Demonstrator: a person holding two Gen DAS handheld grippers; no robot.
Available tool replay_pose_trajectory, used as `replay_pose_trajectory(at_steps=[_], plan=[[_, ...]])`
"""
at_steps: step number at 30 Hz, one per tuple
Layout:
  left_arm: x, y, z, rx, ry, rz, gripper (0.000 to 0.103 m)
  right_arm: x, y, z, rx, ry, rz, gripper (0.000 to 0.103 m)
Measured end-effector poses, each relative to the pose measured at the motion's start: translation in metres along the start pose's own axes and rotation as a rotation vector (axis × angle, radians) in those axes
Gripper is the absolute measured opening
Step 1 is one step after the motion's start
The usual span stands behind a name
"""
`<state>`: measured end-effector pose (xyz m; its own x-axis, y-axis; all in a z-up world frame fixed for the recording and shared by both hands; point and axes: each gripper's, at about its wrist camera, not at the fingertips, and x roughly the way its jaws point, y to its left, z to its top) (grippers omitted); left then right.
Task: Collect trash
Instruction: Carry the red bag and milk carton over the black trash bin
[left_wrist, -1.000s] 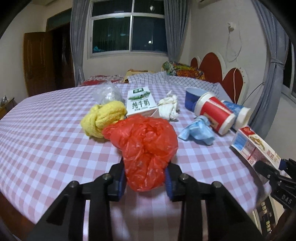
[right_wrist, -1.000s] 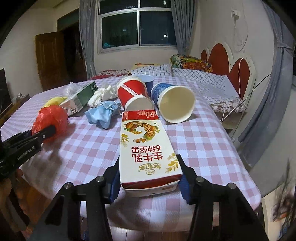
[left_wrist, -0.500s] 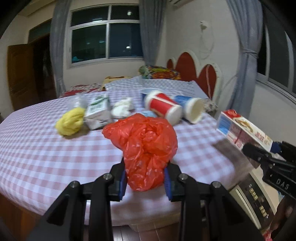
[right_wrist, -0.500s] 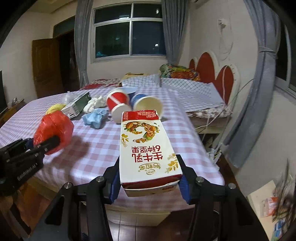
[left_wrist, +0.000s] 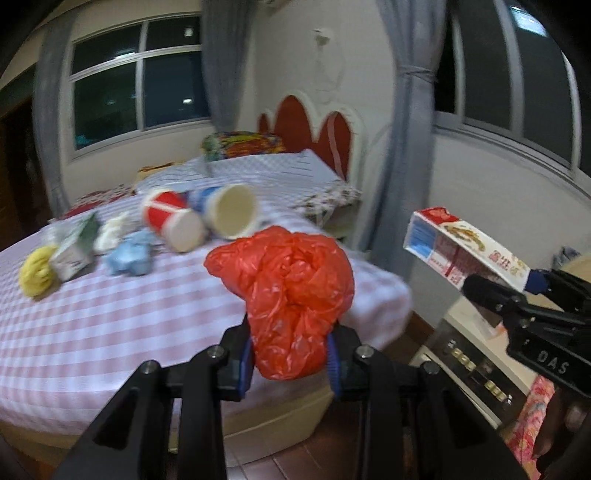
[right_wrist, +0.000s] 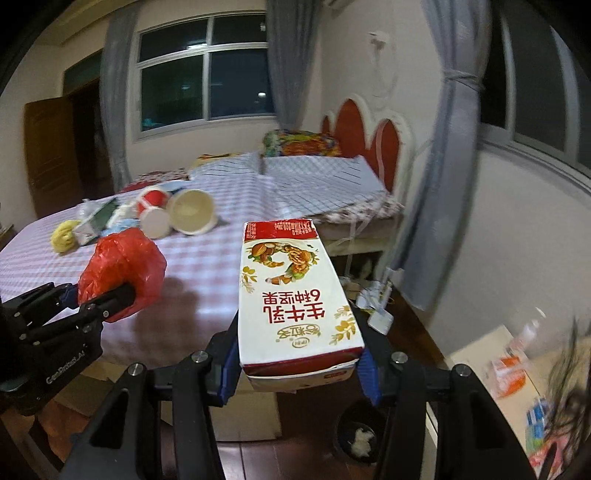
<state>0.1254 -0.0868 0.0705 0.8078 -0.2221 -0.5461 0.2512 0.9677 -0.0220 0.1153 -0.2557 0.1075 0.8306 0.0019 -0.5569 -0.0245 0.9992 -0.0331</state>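
A crumpled red plastic bag (left_wrist: 295, 299) is being pinched between the blue-padded fingers (left_wrist: 246, 360) of the left gripper (left_wrist: 290, 360), held clear of the pink-and-white checked tablecloth (left_wrist: 110, 321). At three o'clock in the left wrist view, a red-and-white milk carton with printed nuts (right_wrist: 293, 291) is being clamped at its base by the right gripper (right_wrist: 299, 373), its far end being raised beyond the table edge; the pads there are largely covered by the carton.

At ten o'clock on the cloth, other trash is being left lying: a red-and-white paper cup (left_wrist: 171, 219) and a blue paper cup with a cream inside (left_wrist: 231, 214), both on their sides and touching, a crumpled blue wad (left_wrist: 129, 254), a white tissue (left_wrist: 110, 232), a green-and-white small carton (left_wrist: 74, 247) and a yellow bundle (left_wrist: 37, 271). All are being smeared by motion blur, so print is unreadable.

At five o'clock in the right wrist view, a dark round bin (right_wrist: 360, 432) on the floor is being half hidden behind the gripper's frame; something pale is lying inside. Clutter at the far right edge is too blurred to identify.
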Motion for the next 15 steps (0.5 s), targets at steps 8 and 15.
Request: replay_pose_trajectory(at_steps=[8,15], plan=[[0.024,-0.078,-0.01,0.093,0.045,-0.128,0.033,-0.003,-0.079,-0.032,0.068,0.054,-0.099,0.055],[0.051,-0.134,-0.025,0.158,0.109,-0.198,0.033,0.004,-0.135,-0.064,0.127,0.115,-0.154,0.055]])
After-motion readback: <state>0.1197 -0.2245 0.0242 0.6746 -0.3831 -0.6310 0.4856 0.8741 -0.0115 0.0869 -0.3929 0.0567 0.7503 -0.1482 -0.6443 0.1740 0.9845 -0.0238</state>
